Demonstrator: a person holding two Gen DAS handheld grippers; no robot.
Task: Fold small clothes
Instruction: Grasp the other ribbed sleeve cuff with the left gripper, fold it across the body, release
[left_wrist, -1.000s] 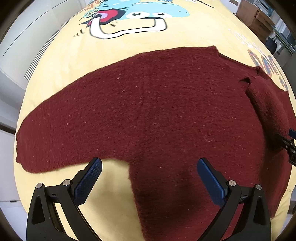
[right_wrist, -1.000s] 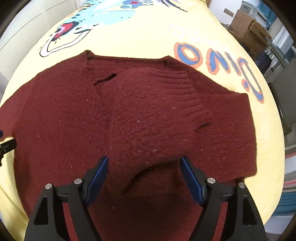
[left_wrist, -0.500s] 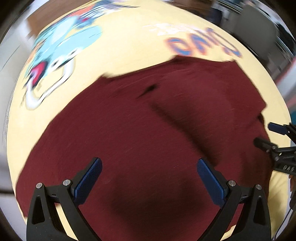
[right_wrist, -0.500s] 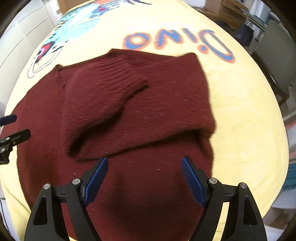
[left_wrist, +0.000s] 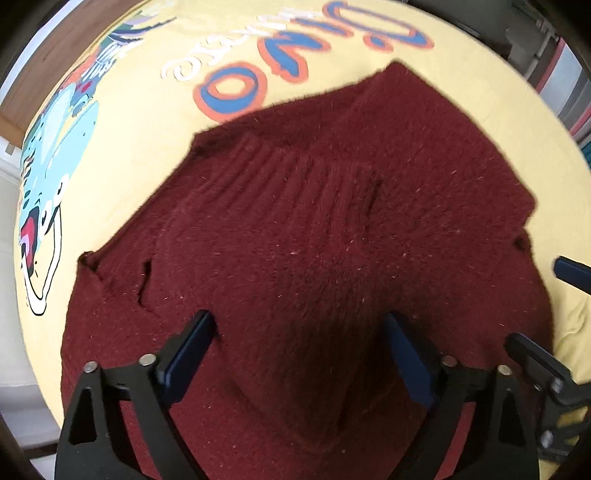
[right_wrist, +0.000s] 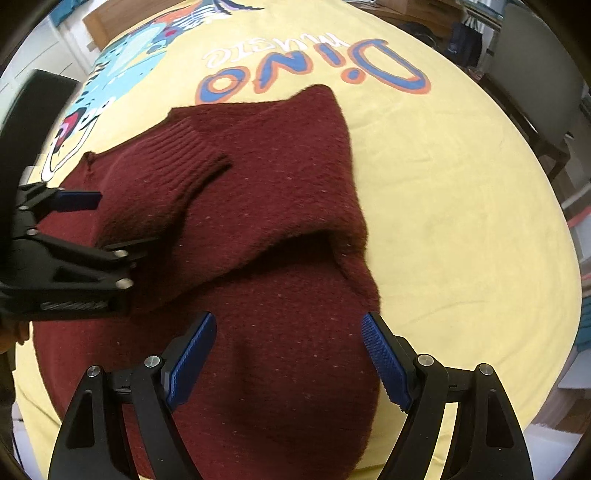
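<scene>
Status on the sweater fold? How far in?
Partway. Done: both sleeves of the maroon sweater lie folded in across its body; ribbed cuff on top. In hand: nothing; left gripper and right gripper are open, above the fabric. Left: folding the body, which lies unfolded on the yellow sheet.

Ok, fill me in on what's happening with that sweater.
A person is folding a maroon sweater on a yellow printed blanket with two handheld grippers. One sleeve, ribbed cuff showing, already lies folded across the body. The left gripper and right gripper both hover open over the sweater, gripping nothing.
</scene>
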